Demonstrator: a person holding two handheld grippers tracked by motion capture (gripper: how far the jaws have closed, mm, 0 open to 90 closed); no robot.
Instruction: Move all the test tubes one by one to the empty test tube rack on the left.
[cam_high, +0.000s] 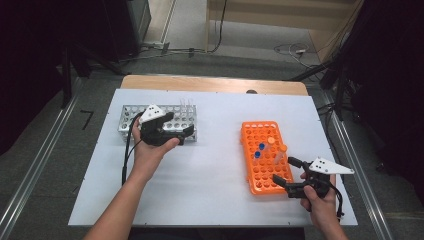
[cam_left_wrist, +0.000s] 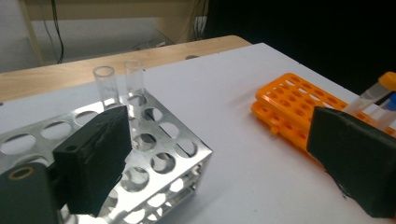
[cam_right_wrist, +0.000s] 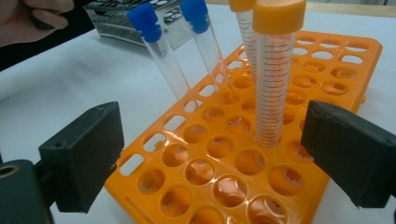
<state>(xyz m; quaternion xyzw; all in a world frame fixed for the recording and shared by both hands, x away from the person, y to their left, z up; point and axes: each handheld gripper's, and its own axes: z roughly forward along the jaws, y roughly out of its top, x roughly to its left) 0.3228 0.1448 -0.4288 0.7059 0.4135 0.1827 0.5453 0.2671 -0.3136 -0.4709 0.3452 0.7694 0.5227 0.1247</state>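
Orange rack held four light, slick capped tubes; best pinched just below the cap. Right hand-held gripper hung spread beside the rack's near end; left hand-held gripper spread, empty.

Shiny metal, glossy plastic, matt table

The metal rack gleams; right of it the orange rack is glossy plastic, on a matt white table edged in wood.

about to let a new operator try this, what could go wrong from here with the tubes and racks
1. The right gripper, open at the orange rack, could knock the leaning blue-capped tubes or the orange-capped tube.
2. The left gripper, open beside the metal rack, could clip its two uncapped glass tubes.
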